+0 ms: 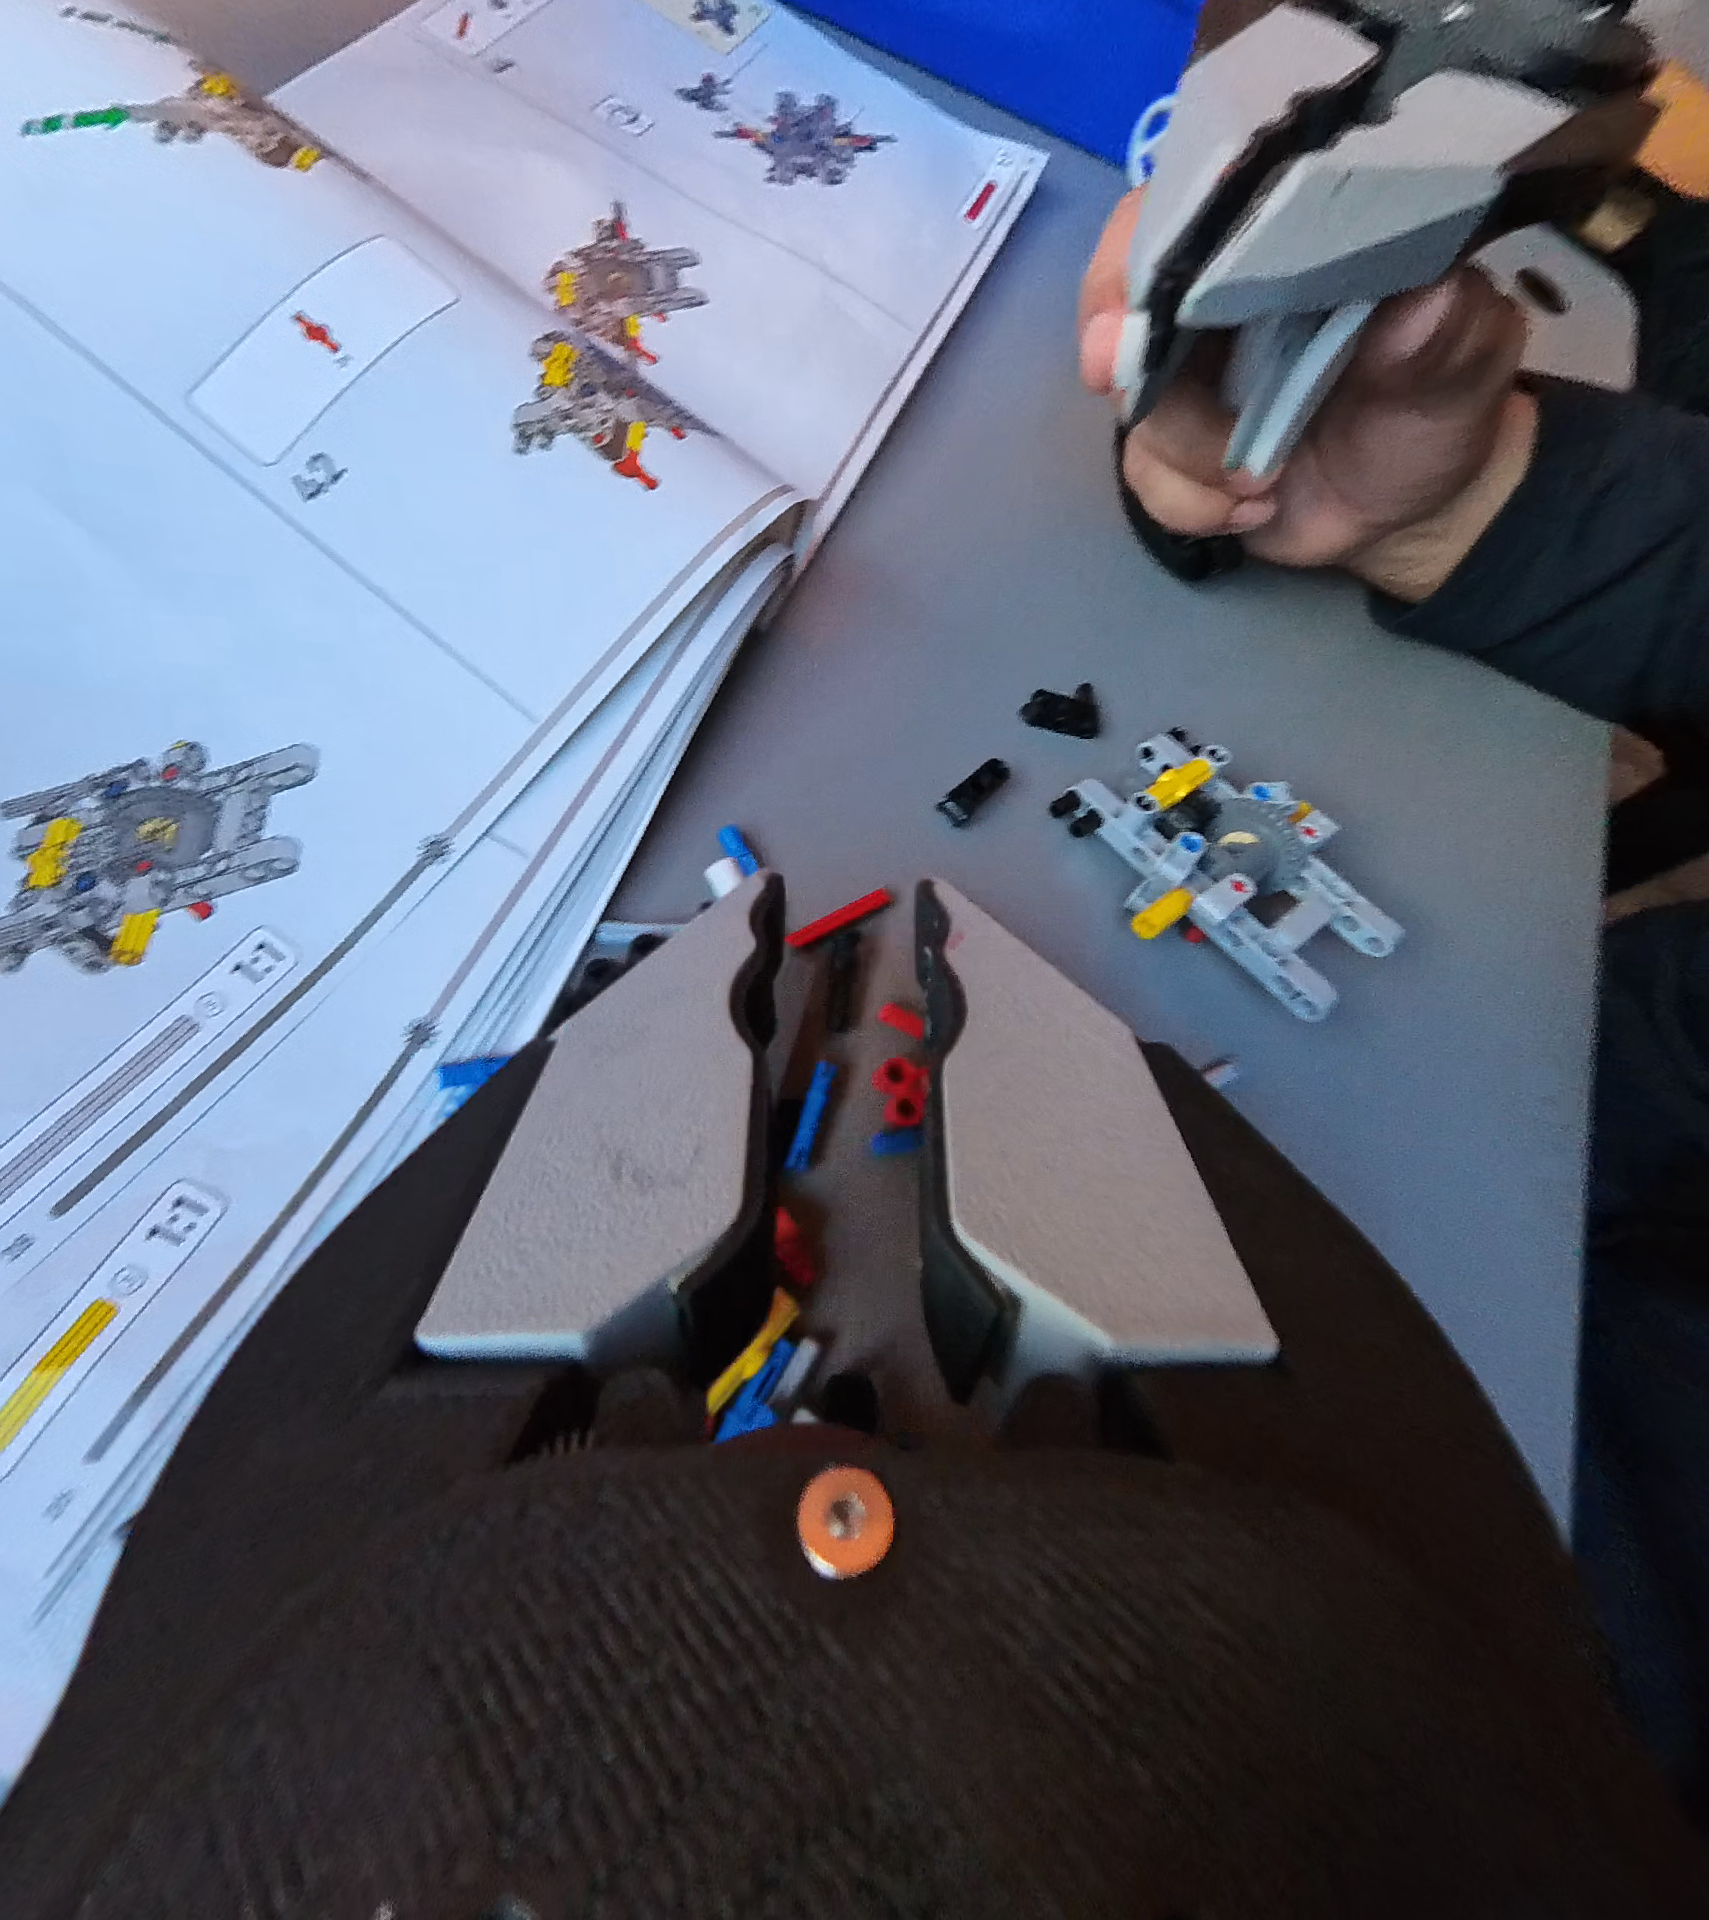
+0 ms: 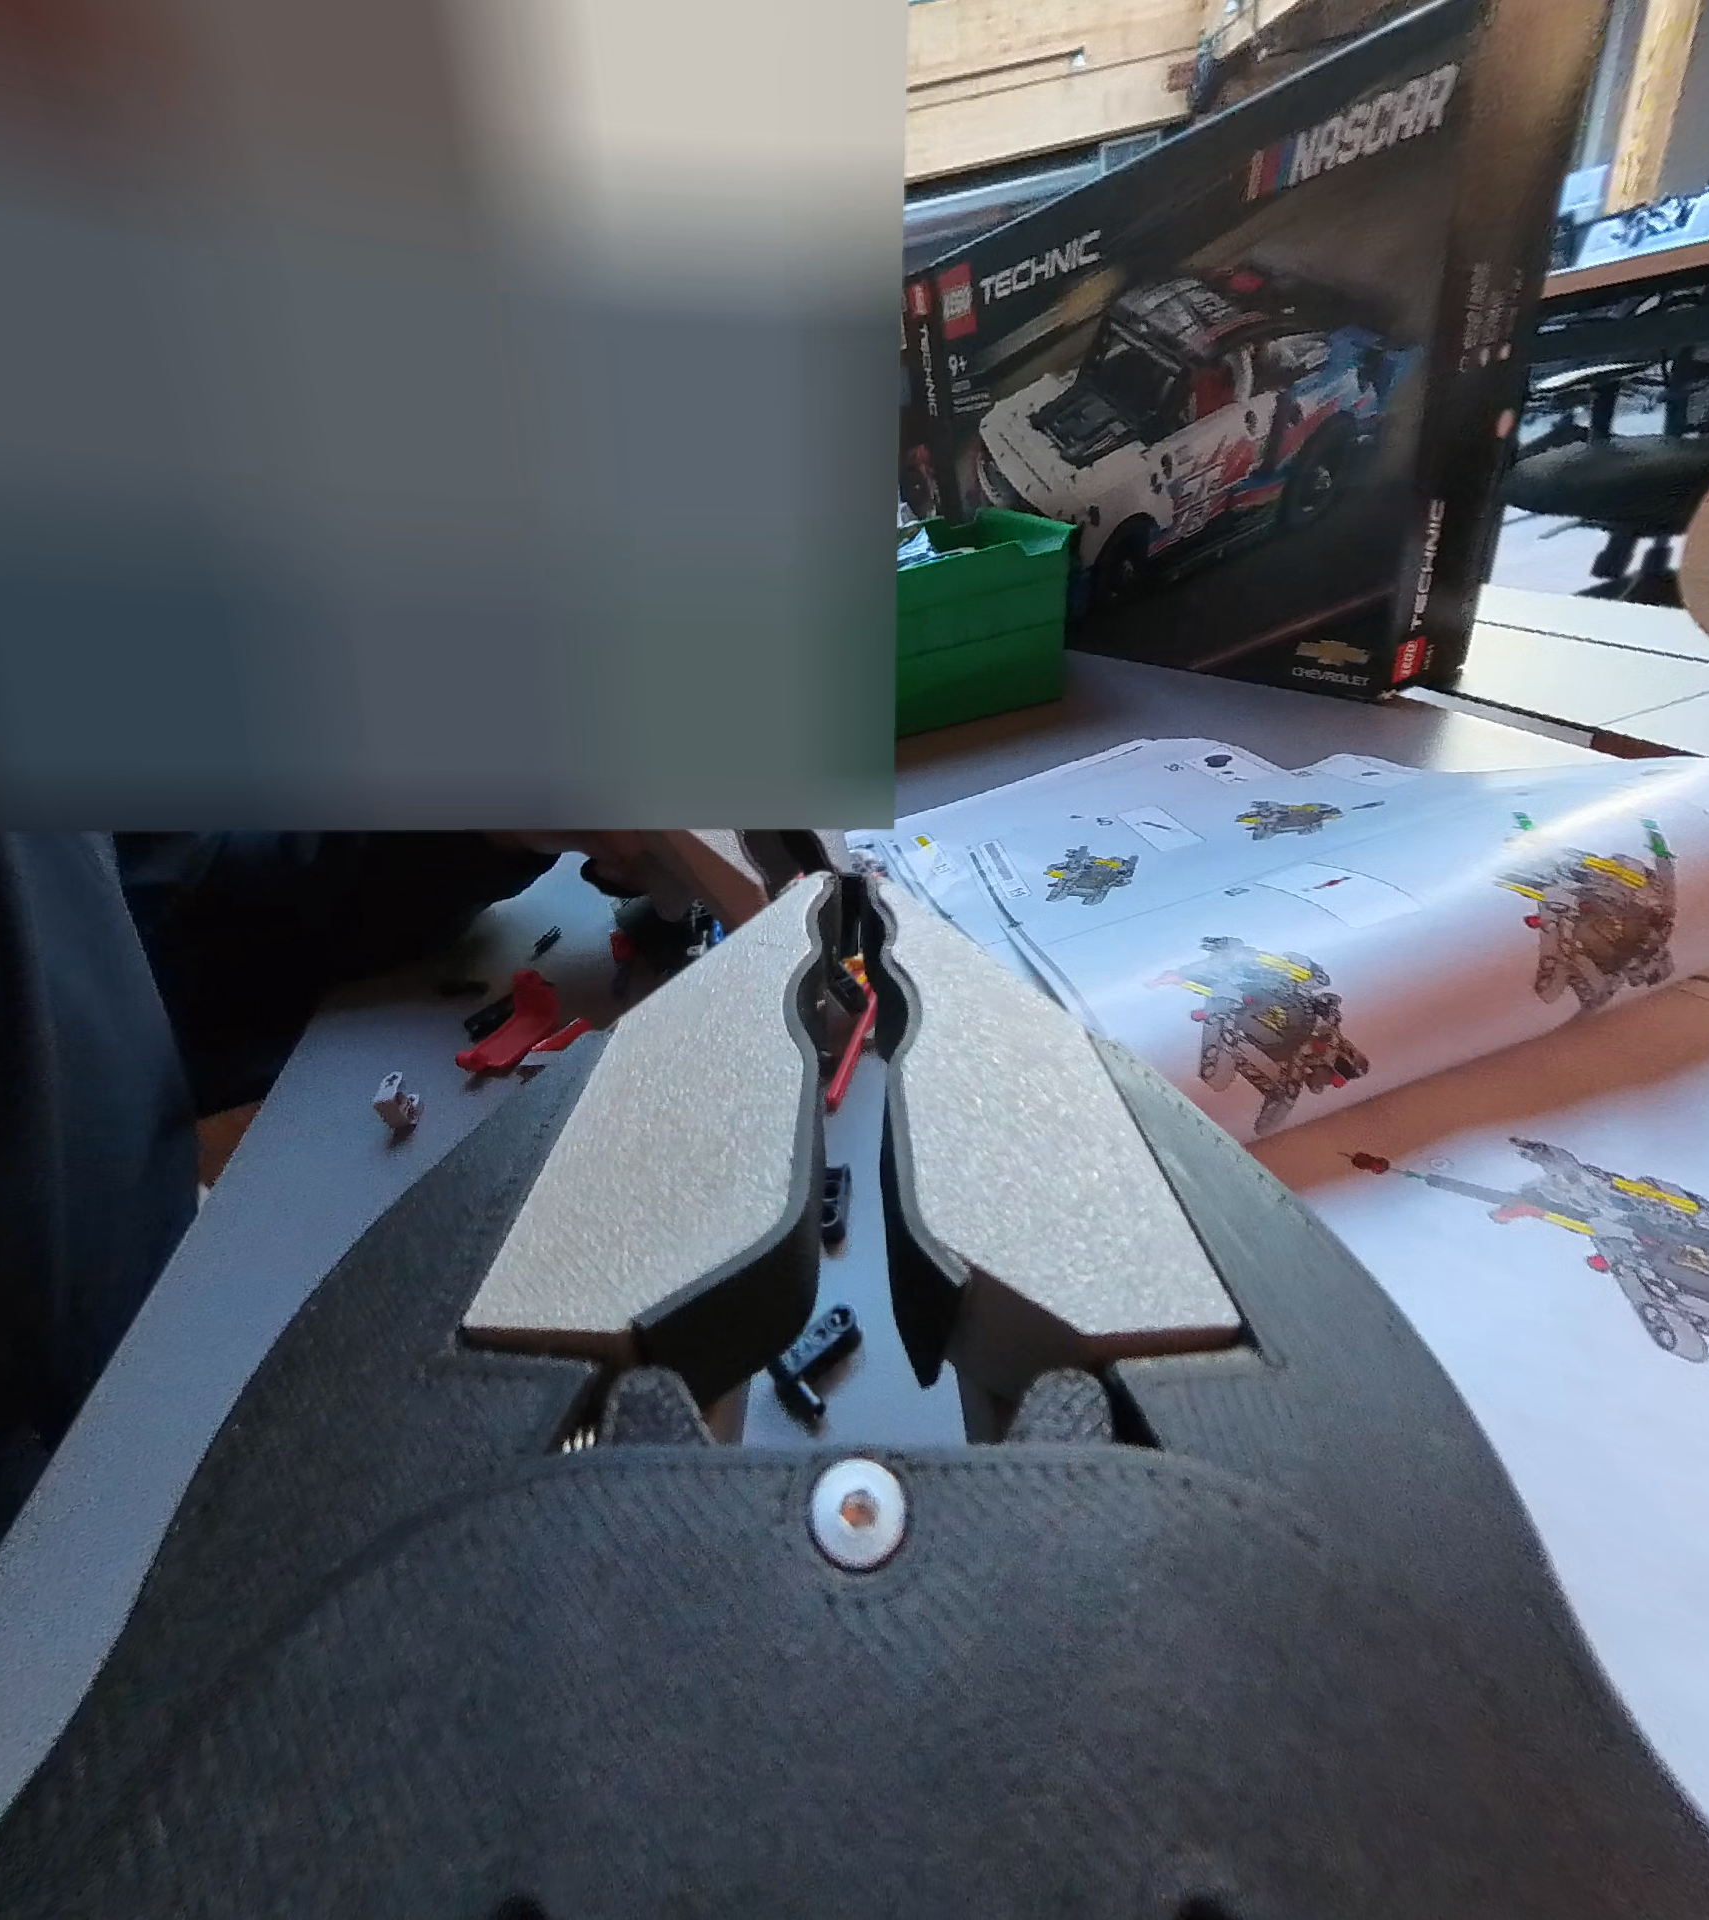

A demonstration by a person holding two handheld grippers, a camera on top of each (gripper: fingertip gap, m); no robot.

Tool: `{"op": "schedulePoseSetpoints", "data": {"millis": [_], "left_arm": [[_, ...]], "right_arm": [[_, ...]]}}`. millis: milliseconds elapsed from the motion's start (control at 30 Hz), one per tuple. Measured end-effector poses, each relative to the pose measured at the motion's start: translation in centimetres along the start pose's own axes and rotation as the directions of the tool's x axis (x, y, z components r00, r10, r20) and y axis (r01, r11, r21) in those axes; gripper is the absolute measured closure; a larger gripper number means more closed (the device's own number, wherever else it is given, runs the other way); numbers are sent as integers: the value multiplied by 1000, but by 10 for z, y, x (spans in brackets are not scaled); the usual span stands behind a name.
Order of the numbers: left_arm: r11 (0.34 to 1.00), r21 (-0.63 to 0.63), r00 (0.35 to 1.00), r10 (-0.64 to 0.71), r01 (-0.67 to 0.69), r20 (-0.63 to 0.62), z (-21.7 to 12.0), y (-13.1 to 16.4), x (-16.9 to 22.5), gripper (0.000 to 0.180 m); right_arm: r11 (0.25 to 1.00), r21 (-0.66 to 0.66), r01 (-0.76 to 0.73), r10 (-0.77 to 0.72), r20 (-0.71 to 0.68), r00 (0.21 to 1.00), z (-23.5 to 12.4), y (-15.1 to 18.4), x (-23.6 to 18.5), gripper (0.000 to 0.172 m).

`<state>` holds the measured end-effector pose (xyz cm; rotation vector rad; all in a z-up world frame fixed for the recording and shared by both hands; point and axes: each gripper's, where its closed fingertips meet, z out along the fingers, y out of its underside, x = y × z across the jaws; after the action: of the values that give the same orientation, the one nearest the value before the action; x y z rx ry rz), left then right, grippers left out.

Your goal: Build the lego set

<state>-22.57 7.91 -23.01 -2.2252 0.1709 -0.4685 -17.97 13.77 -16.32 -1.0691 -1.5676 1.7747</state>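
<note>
1. My left gripper [image 1: 848, 896]: jaws part open, nothing gripped. It hangs over loose pieces on the table [image 1: 933, 644]; a red axle [image 1: 837, 918] lies across the gap near the tips, with a black pin [image 1: 842, 982], a blue pin [image 1: 808, 1117] and red connectors [image 1: 900, 1091] lower in the gap.
2. My right gripper [image 2: 858, 891]: tips closed together, nothing held that I can see. In the left view it is raised well above the table in a hand [image 1: 1349, 457].
3. Grey assembly [image 1: 1234, 868]: on the table right of my left gripper, apart from it; two small black pieces [image 1: 975, 792] lie just beside it.
4. Manual [image 1: 330, 582]: open, left of my left gripper, touching the table.
5. Red curved part [image 2: 517, 1023]: on the table left of my right gripper.
6. Room: dark set box [image 2: 1245, 395] standing at the back, green bin [image 2: 980, 634] beside it, office chairs [image 2: 1639, 416] beyond.
</note>
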Motion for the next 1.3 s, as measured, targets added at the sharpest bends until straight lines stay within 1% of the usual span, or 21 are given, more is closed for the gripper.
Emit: {"op": "schedulePoseSetpoints", "data": {"millis": [133, 267, 333, 433, 533, 600, 733, 800, 933, 1000, 1133, 1300], "left_arm": [[998, 61, 995, 17, -11, -103, 1, -12, 25, 158], [989, 145, 988, 43, -21, -148, 2, -28, 44, 159], [983, 184, 981, 41, -6, -190, 2, -34, 55, 160], [977, 211, 967, 28, 27, -254, 3, -40, 67, 160], [971, 236, 963, 26, 40, -270, 2, -43, 71, 161], [967, 251, 966, 24, 43, -257, 0, -45, 68, 163], [953, 291, 953, 4, 89, -303, -9, -52, 70, 167], [950, 302, 958, 9, 82, -287, -10, -53, 67, 178], [951, 306, 963, 32, 53, -268, -10, -52, 67, 178], [957, 290, 971, 45, 26, -234, -8, -50, 64, 178], [967, 246, 984, 105, -67, -146, -2, -42, 58, 178], [963, 166, 976, 219, -214, -12, 7, -32, 51, 178]], "right_arm": [[1000, 13, -2, 2, 34, 999, 9, -1, -11, 171], [998, 34, -56, 53, 80, 995, 19, -2, -21, 171], [997, 34, -72, 68, 96, 993, 24, -2, -25, 171], [991, 48, -124, 116, 144, 983, 31, -4, -34, 171], [984, 60, -170, 156, 195, 968, 37, -7, -44, 172], [986, 48, -162, 149, 205, 967, 40, -4, -49, 172], [989, 35, -143, 133, 205, 970, 43, 0, -50, 171], [988, 40, -147, 136, 205, 969, 42, -1, -49, 172], [988, 42, -148, 136, 206, 969, 40, -2, -48, 171], [990, 25, -137, 130, 197, 972, 41, 1, -47, 172], [996, -32, -83, 87, 162, 983, 40, 10, -44, 171], [991, -122, 52, -39, 106, 994, 38, 22, -39, 172]]}}
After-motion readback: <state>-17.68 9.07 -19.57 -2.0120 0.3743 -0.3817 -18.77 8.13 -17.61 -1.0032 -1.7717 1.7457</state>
